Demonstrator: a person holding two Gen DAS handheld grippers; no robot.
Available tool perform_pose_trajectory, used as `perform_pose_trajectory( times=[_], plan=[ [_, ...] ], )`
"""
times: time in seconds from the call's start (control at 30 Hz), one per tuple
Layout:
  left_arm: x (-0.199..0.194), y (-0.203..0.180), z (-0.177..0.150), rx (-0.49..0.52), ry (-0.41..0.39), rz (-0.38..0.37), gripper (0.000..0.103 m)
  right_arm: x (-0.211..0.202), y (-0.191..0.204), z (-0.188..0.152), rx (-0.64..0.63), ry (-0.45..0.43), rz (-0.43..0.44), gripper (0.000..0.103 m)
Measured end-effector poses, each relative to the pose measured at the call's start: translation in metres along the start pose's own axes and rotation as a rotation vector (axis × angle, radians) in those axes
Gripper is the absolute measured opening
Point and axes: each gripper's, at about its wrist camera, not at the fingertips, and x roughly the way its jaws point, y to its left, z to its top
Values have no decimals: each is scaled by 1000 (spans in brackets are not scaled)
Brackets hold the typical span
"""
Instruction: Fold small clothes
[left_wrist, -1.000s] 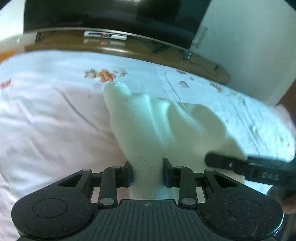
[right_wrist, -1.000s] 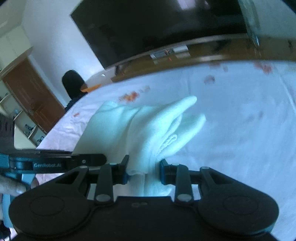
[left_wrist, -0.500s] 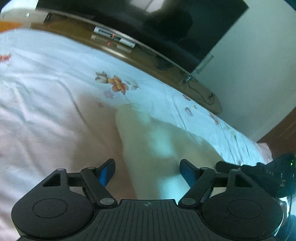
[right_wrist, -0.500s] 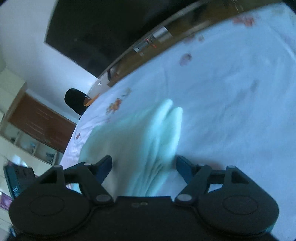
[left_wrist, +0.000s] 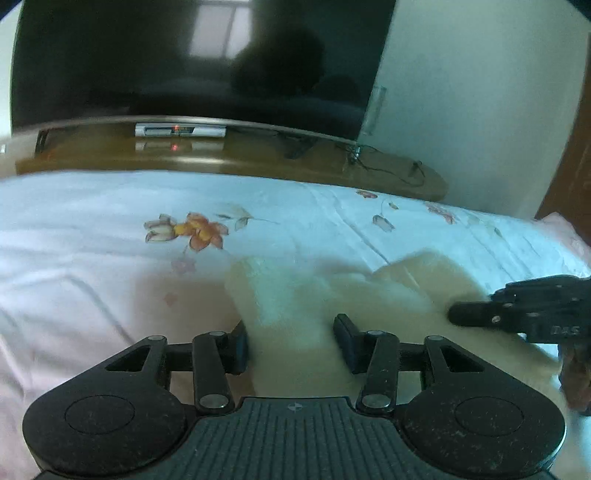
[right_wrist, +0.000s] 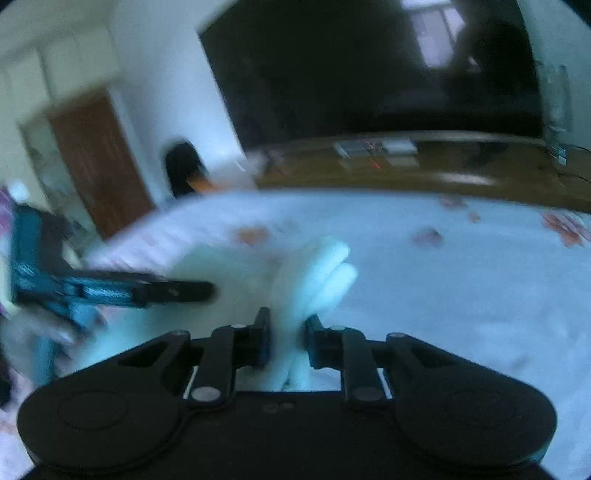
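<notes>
A small white knitted garment (left_wrist: 332, 302) lies on the floral bed sheet (left_wrist: 92, 258). My left gripper (left_wrist: 291, 343) straddles its near edge with the jaws partly apart, a gap on each side of the cloth. My right gripper (right_wrist: 286, 339) is shut on a bunched fold of the same garment (right_wrist: 314, 273). In the left wrist view the right gripper's finger (left_wrist: 517, 314) shows at the right, over the garment. In the right wrist view the left gripper (right_wrist: 110, 288) shows at the left. The right wrist view is blurred.
A dark television (left_wrist: 192, 59) stands on a brown wooden cabinet (left_wrist: 240, 155) past the far edge of the bed. A brown door (right_wrist: 96, 158) and a dark object (right_wrist: 183, 170) are at the left in the right wrist view.
Both grippers opened half a second ago and let the garment go. Since then the right one has shut on the cloth again and the left jaws have narrowed around its edge.
</notes>
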Motion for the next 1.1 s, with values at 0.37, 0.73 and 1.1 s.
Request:
perform_pose_trajectory(
  times=[0.37, 0.73, 1.1],
  plan=[
    [-82, -29, -21, 80, -40, 191, 102, -63, 47, -1, -97, -46, -93, 26],
    [-86, -36, -51, 20, 1, 222, 96, -40, 75, -31, -228, 150, -238, 28],
    [-162, -60, -132, 34, 69, 230, 96, -74, 132, -90, -244, 244, -280, 34]
  ],
)
